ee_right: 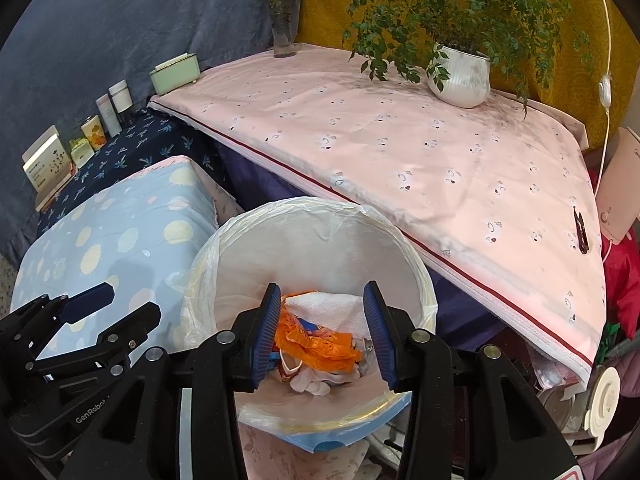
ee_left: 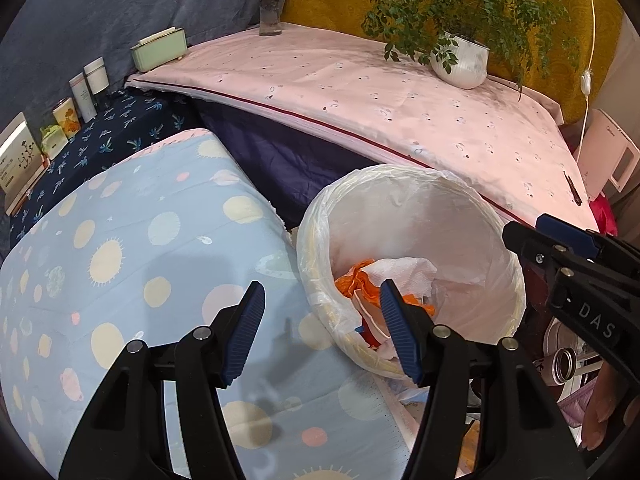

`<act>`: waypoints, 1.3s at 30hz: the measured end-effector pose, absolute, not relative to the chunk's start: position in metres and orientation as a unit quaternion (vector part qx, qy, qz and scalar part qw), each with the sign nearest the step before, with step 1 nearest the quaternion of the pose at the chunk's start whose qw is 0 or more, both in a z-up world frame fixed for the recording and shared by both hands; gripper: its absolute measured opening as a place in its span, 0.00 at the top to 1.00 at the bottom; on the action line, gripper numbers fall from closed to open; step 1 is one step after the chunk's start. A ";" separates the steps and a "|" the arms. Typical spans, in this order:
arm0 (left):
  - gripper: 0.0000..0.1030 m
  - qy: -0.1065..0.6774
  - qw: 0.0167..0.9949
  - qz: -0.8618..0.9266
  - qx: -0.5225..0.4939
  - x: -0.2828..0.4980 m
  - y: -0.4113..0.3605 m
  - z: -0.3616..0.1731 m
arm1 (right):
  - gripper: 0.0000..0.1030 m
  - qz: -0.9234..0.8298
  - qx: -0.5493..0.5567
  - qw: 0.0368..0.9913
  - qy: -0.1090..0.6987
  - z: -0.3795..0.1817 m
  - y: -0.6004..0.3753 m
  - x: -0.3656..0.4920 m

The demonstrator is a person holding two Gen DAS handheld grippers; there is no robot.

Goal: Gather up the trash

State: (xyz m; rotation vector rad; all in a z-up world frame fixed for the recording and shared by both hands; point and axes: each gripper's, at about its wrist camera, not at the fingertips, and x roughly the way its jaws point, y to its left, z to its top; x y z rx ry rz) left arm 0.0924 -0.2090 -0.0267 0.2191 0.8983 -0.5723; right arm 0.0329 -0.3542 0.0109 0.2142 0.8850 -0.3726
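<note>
Orange wrappers (ee_right: 316, 342) and a paper towel (ee_right: 332, 306) are seen already dropped in the lined bin (ee_right: 224, 240) beside the pink-covered counter (ee_right: 400, 140); both the right claw (ee_right: 322, 330) and left claw (ee_left: 322, 334) are held open and empty above it, no further trash being visible.

Both wrist views look steeply down along their tongs from close range, sharing the lined trash bin (ee_left: 412, 248) (ee_right: 312, 240), pink-covered worktop (ee_left: 400, 92) (ee_right: 400, 140) and potted plant (ee_left: 460, 60) (ee_right: 460, 76).
</note>
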 end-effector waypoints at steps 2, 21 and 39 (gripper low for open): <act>0.45 0.429 0.856 -0.269 0.101 0.093 -0.204 -0.027 | 0.59 -0.175 0.100 0.882 0.426 0.010 -0.351 0.033; 0.17 0.423 0.877 -0.204 0.100 0.075 -0.136 -0.025 | 0.29 -0.139 0.081 0.885 0.436 0.014 -0.299 0.009; 0.11 0.410 0.885 -0.194 0.110 0.049 -0.105 -0.005 | 0.18 -0.167 0.125 0.864 0.458 0.033 -0.295 -0.031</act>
